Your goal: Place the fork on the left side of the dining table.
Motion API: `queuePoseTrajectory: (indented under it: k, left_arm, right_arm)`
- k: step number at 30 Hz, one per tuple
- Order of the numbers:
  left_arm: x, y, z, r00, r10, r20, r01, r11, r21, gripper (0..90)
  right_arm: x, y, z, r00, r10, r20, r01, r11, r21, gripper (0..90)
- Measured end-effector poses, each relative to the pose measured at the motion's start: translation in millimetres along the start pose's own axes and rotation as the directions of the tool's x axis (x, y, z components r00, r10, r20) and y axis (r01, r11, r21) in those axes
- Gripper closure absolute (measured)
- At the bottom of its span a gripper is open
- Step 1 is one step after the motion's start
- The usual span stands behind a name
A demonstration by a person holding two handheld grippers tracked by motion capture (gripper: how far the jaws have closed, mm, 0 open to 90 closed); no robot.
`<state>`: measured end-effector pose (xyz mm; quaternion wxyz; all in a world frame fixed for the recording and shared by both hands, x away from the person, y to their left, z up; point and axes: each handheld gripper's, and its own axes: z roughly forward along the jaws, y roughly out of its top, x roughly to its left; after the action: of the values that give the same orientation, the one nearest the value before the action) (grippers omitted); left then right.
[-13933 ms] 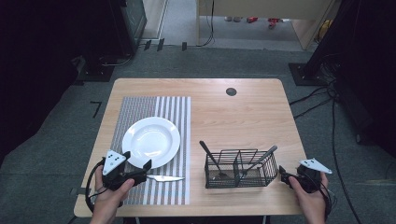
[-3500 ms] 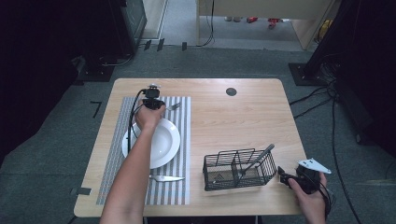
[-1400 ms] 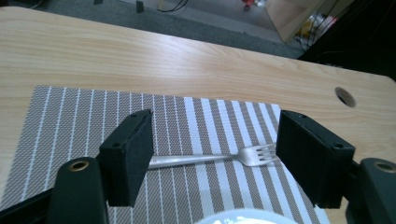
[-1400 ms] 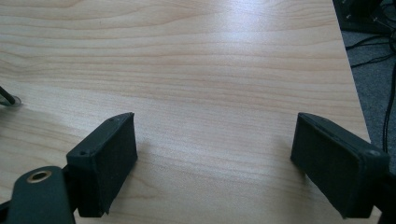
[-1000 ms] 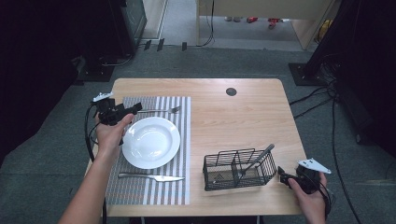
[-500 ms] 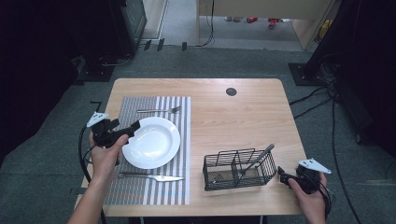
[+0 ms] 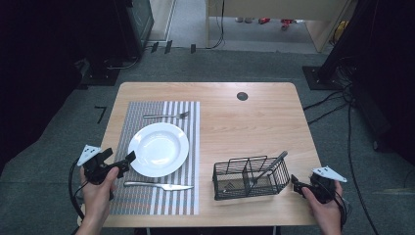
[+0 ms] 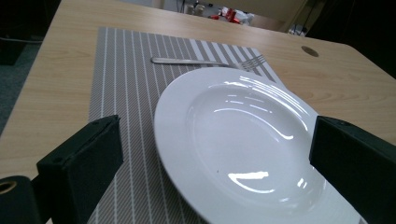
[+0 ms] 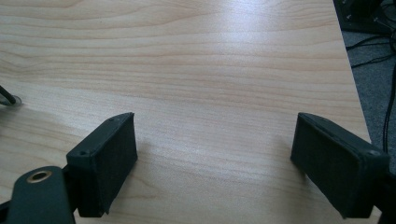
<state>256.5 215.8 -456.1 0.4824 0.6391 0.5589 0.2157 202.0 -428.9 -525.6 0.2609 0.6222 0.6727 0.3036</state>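
Note:
A white plate (image 7: 158, 149) rests on a striped grey placemat (image 7: 147, 205). Beyond it lies a fork (image 7: 166, 116), and on its near side a knife (image 7: 159, 185). My left gripper (image 7: 125, 163) hovers open at the plate's near-left rim, empty. In the left gripper view the plate (image 8: 247, 140) spans the gap of the left gripper (image 8: 217, 135), with the fork (image 8: 205, 61) farther off. A black wire basket (image 7: 250, 177) holds one leaning utensil (image 7: 269, 166). My right gripper (image 7: 296, 184) sits open just right of the basket; the right gripper (image 9: 215, 140) has bare wood between its jaws.
The wooden table (image 7: 254, 122) has a round cable hole (image 7: 242, 96) at the back. Cables (image 7: 342, 98) and dark equipment stands sit on the floor to the right of the table and behind it. The basket's wire (image 9: 7, 95) shows at the left edge of the right gripper view.
The fork went from the basket to the mat beyond the plate. Over the last second my left gripper drew back from there to the plate's near-left side. The right gripper stayed still.

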Motion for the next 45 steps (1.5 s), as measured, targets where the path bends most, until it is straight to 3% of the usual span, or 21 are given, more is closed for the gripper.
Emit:
queuePoseTrajectory:
  k: [8,10,14,17,21,23,29,35,38,41,43,45]
  left_arm:
    - [8.3,-29.1,-23.1,0.9978,0.046,-0.048,-0.047,0.9989,-0.005,3.0]
    - [11.1,-35.1,-28.6,0.9944,0.076,-0.072,-0.077,0.997,-0.003,3.0]
    - [17.0,-44.5,-36.8,0.9937,0.073,-0.085,-0.073,0.9973,-0.001,3.0]
    - [19.4,-55.2,-37.5,0.9915,0.081,-0.101,-0.079,0.9965,0.027,3.0]
    - [24.1,-67.3,-39.2,0.9854,0.108,-0.132,-0.101,0.993,0.061,3.0]
    - [27.8,-71.8,-41.9,0.9794,0.123,-0.16,-0.112,0.9909,0.075,3.0]
    - [33.6,-80.1,-41.8,0.9684,0.153,-0.196,-0.134,0.9849,0.11,3.1]
    - [35.7,-81.3,-37.8,0.9674,0.161,-0.196,-0.133,0.9798,0.149,3.1]
    - [37.7,-83.8,-33.9,0.9646,0.169,-0.203,-0.127,0.9707,0.204,3.1]
    - [38.1,-83.9,-32.3,0.9648,0.168,-0.203,-0.122,0.9676,0.221,3.1]
    - [37.0,-84.0,-31.1,0.9609,0.181,-0.21,-0.13,0.9637,0.233,3.1]
    - [37.3,-84.0,-31.0,0.9615,0.178,-0.209,-0.128,0.9642,0.232,3.1]
  right_arm:
    - [0.2,0.0,-0.1,1.0,0.003,-0.001,-0.003,1.0,0.001,14.2]
    - [0.2,0.0,-0.1,1.0,0.002,-0.001,-0.002,1.0,0.001,14.1]
    - [0.2,0.0,-0.1,1.0,0.002,-0.001,-0.002,1.0,0.002,14.1]
    - [0.2,0.0,-0.1,1.0,-0.001,-0.002,0.001,1.0,0.001,14.2]
    - [0.6,-0.3,-0.3,1.0,-0.001,-0.003,0.001,1.0,0.001,14.1]
    - [0.8,-0.3,-0.5,1.0,0.001,-0.004,-0.001,1.0,0.002,14.1]
    - [0.7,-0.3,-0.4,1.0,-0.001,-0.003,0.001,1.0,0.001,14.1]
    - [1.0,-0.4,-0.5,1.0,0.001,0.0,-0.001,1.0,0.001,14.1]
    - [1.0,-0.4,-0.4,1.0,0.001,0.0,-0.001,1.0,0.0,14.1]
    - [1.0,-0.4,-0.5,1.0,0.001,0.0,-0.001,1.0,0.0,14.1]
    - [1.0,-0.4,-0.5,1.0,0.001,0.0,-0.001,1.0,0.0,14.1]
    - [1.0,-0.4,-0.5,1.0,0.001,0.0,-0.001,1.0,0.0,14.1]
